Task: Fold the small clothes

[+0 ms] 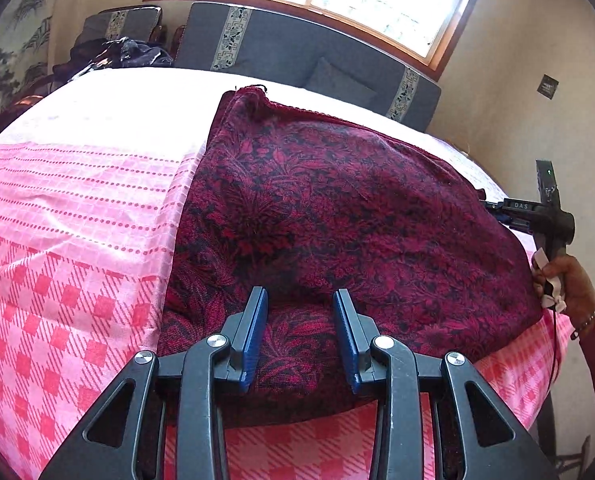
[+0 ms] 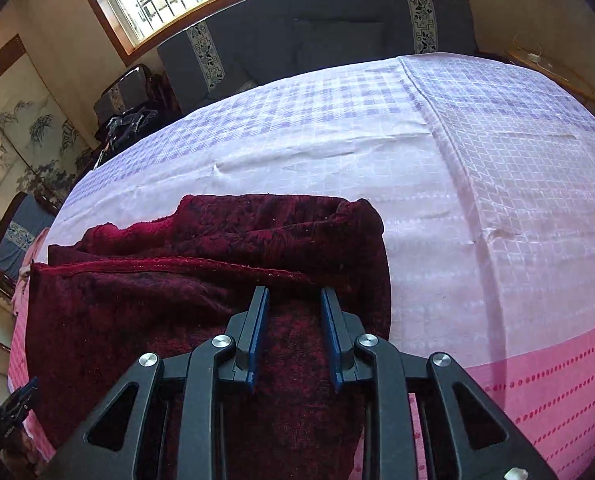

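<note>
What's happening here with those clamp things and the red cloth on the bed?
A person is folding a dark red patterned cloth on a bed covered with a pink checked sheet, using a two-finger gripper in each hand. The left gripper is over the cloth's near edge with its jaws apart, the fabric lying between them. The right gripper is over the cloth's other side, also with fabric between its parted jaws. The cloth is partly folded and still rumpled along its far edge.

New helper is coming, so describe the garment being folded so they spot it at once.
Find the bed under the window, covered by a pink checked sheet. On it lies the dark red floral cloth, the only dark, leafy-patterned fabric on that pale sheet.
</note>
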`<state>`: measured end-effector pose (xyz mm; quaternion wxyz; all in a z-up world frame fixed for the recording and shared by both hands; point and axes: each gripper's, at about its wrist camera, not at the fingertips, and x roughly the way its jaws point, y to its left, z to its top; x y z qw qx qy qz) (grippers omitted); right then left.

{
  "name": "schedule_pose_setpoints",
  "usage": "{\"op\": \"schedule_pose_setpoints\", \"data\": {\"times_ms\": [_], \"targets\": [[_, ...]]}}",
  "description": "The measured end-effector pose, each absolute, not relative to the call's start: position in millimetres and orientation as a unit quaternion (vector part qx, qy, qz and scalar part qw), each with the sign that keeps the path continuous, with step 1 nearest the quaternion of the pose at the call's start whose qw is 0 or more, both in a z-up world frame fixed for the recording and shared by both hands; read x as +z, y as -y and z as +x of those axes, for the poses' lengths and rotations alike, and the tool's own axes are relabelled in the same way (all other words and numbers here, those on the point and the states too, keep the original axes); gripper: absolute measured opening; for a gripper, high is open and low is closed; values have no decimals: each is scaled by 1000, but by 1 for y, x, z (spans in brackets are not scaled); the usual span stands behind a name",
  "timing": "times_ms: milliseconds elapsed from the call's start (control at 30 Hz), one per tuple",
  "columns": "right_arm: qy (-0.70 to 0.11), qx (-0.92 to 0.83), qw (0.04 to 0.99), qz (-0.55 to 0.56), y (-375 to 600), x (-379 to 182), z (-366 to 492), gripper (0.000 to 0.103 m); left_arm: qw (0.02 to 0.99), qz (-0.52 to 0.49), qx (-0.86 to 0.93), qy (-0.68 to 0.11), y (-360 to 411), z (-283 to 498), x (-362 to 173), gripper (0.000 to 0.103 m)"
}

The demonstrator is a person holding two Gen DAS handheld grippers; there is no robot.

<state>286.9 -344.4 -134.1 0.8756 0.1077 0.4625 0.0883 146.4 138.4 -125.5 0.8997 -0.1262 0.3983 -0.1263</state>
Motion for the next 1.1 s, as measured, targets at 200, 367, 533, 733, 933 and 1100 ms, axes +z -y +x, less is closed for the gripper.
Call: {"op": "schedule_pose_setpoints", "data": {"times_ms": [200, 367, 533, 733, 933, 1100], "targets": [[-432, 78, 890, 125, 349, -109, 271, 26, 896, -153, -141, -391, -146, 143, -123, 35], [-378, 82, 919, 80, 329, -83, 203, 33, 904, -155, -139, -374, -156, 136, -112, 35], [-388, 58, 920, 8, 309, -104, 167, 40, 896, -160, -132, -393, -162, 137, -125, 35], [-418, 45, 907, -19, 301, -129, 174, 43, 896, -144, -128, -399, -158, 136, -125, 35], [-388, 43, 921, -16, 302, -123, 164, 53, 918, -85, -107, -373, -148, 127, -104, 36], [-381, 42, 924, -5, 307, -120, 162, 54, 931, -32, -82, -355, -142, 126, -92, 46]]}}
